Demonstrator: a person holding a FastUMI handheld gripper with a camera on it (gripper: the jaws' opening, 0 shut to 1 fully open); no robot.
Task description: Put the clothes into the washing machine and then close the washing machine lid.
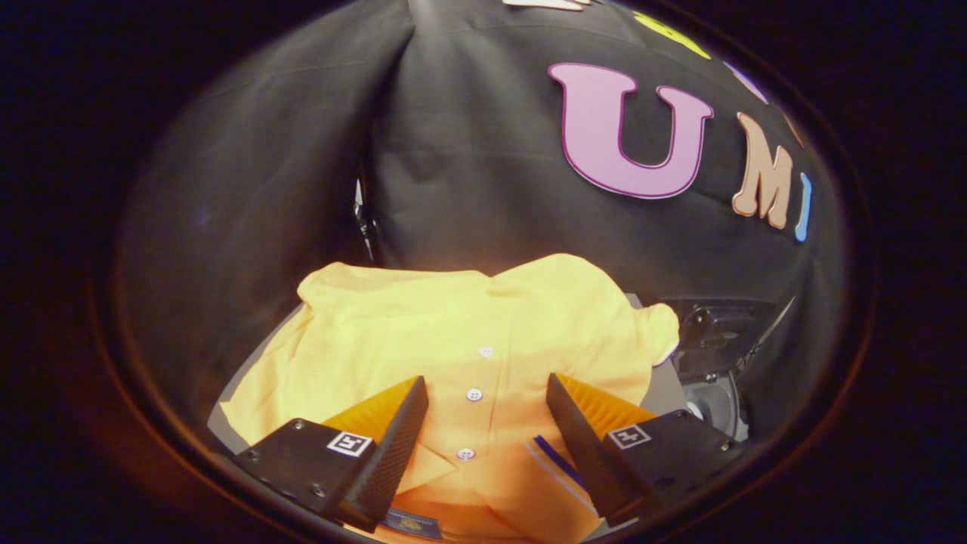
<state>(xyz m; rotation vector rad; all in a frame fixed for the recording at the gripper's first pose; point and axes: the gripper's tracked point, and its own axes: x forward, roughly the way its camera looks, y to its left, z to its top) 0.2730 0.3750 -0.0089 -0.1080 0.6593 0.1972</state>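
One garment: a yellow shirt lies spread on the worktop, beneath and just ahead of your tool.
Tool: released, fingers wide apart, straddling the button placket.
Axis: placket runs straight away from you, between the fingers.
Machine: dark housing beyond your right finger.

dim booth | warm glare on shirt — overexposed | edges bowed, dark
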